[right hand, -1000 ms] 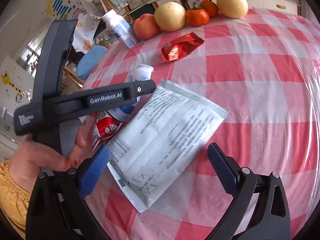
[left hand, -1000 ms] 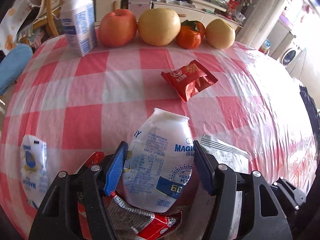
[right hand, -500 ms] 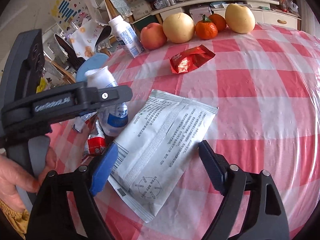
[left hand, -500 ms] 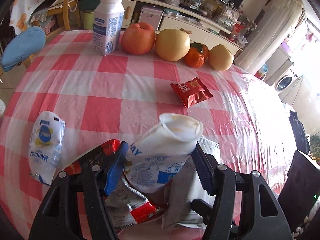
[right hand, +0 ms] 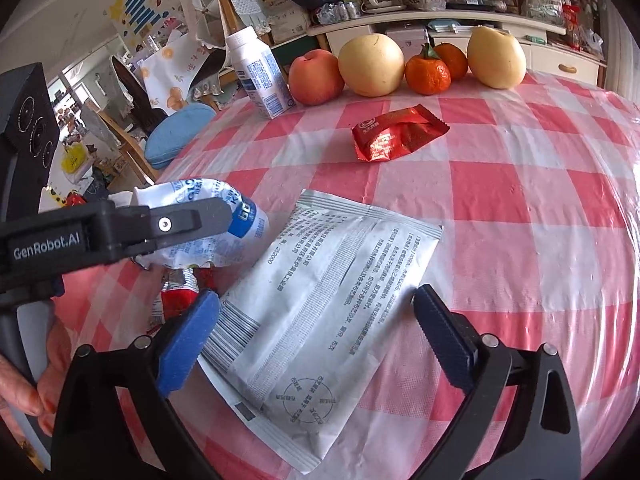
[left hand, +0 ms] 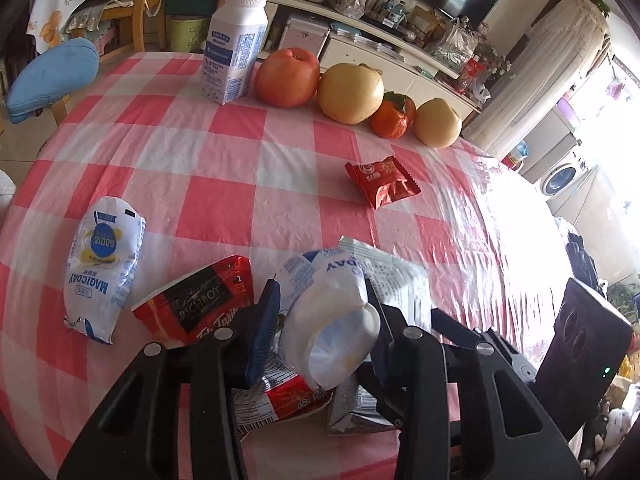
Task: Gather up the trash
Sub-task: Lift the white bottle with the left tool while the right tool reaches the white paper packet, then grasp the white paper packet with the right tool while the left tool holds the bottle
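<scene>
The right claw [right hand: 316, 336] stands wide open, gripping nothing, with the flat white sachet [right hand: 328, 312] lying on the surface directly between and ahead of its jaws, long axis slanting away toward the upper right. The left claw [left hand: 322, 320] has just been closing and now squeezes the crumpled white pouch [left hand: 332, 324], lifted beside it.
</scene>
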`<state>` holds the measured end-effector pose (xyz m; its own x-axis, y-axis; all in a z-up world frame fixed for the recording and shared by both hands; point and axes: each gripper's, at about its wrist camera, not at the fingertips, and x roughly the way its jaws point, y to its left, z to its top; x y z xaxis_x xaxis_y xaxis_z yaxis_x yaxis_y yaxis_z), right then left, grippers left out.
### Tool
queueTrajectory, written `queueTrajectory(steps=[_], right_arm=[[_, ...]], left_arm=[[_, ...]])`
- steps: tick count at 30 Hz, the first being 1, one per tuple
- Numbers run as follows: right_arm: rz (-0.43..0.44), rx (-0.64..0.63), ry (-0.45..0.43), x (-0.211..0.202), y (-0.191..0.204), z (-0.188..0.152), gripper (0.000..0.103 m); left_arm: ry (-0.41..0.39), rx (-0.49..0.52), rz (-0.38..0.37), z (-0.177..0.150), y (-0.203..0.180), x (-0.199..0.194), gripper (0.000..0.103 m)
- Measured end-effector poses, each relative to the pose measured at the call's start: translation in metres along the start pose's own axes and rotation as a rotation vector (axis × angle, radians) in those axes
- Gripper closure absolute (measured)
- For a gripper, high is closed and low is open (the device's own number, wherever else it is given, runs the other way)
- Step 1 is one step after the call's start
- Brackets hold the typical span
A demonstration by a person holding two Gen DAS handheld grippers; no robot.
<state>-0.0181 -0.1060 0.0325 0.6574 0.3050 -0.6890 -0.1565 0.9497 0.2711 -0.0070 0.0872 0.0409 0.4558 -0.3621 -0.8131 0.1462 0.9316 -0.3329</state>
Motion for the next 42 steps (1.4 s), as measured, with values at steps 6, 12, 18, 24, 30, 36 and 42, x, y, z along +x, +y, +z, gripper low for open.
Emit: queueTrajectory(steps=[6,12,18,24,30,36,42], right_arm=[[-0.01,-0.029,0.005,0.003,0.002,0.002,0.005],[-0.013,-0.035,0.005,0.001,0.0,0.005,0.014],[0.009,-0.002,0.017,-0.002,-0.011,0.007,0.037],[-0.053,-0.047,-0.003,-0.006,-0.004,0.008,0.022],[-0.018,-0.054,0.012,-0.006,0.009,0.002,0.006],[-0.048,-0.118,0.017,-0.004,0.024,-0.007,0.004],[-0.133,0.016,-0.028,0.001,0.023,-0.001,0.004]], left_arm=[[0.01,0.049,0.037,-0.003,0.002,0.006,0.069],[0.016,0.064,0.035,-0.004,0.003,0.008,0.075],[0.004,0.063,0.017,-0.005,0.006,0.003,0.076],[-0.038,0.046,-0.028,-0.003,0.008,-0.016,0.078],[-0.073,0.005,-0.079,0.0,0.015,-0.033,0.078],[-0.113,-0.022,-0.124,0.004,0.019,-0.051,0.078],[-0.143,-0.041,-0.136,0.005,0.024,-0.062,0.078]])
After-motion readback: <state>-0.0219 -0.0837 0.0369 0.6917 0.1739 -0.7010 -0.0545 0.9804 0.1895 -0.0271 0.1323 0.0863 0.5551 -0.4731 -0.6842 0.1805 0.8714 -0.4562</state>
